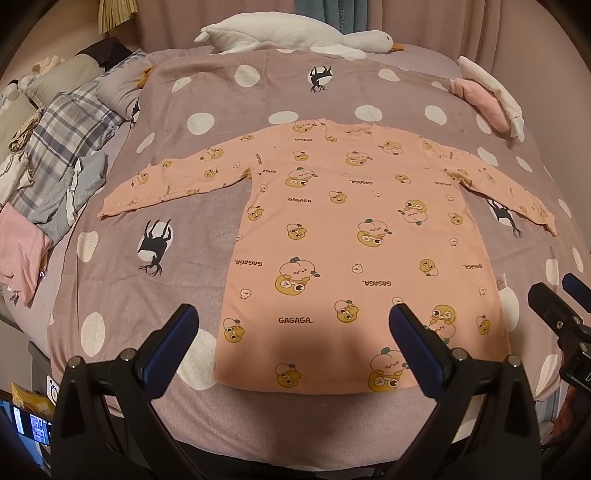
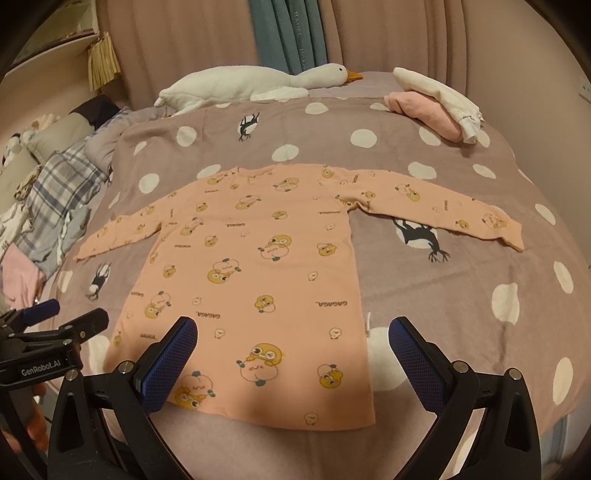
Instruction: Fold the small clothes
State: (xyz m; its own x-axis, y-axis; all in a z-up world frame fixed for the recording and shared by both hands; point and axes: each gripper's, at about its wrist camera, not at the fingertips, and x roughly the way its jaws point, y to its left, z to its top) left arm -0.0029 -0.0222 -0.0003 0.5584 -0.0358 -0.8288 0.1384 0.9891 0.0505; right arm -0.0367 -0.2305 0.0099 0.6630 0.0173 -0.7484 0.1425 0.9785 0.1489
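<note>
A small peach long-sleeved shirt (image 1: 332,236) with cartoon duck prints lies flat on the bed, both sleeves spread out sideways, hem toward me. My left gripper (image 1: 293,328) hovers open above the hem, nothing between its blue pads. The right gripper (image 1: 565,295) shows at that view's right edge. In the right wrist view the same shirt (image 2: 258,258) lies spread, and my right gripper (image 2: 293,343) stands open over the shirt's lower right corner, holding nothing. The left gripper (image 2: 55,317) appears at the left edge there.
A mauve blanket (image 1: 207,206) with white dots and black deer covers the bed. A white goose plush (image 1: 295,33) lies at the far edge. Folded pink and white clothes (image 2: 436,107) sit at the far right. A heap of plaid and pink clothes (image 1: 55,162) lies left.
</note>
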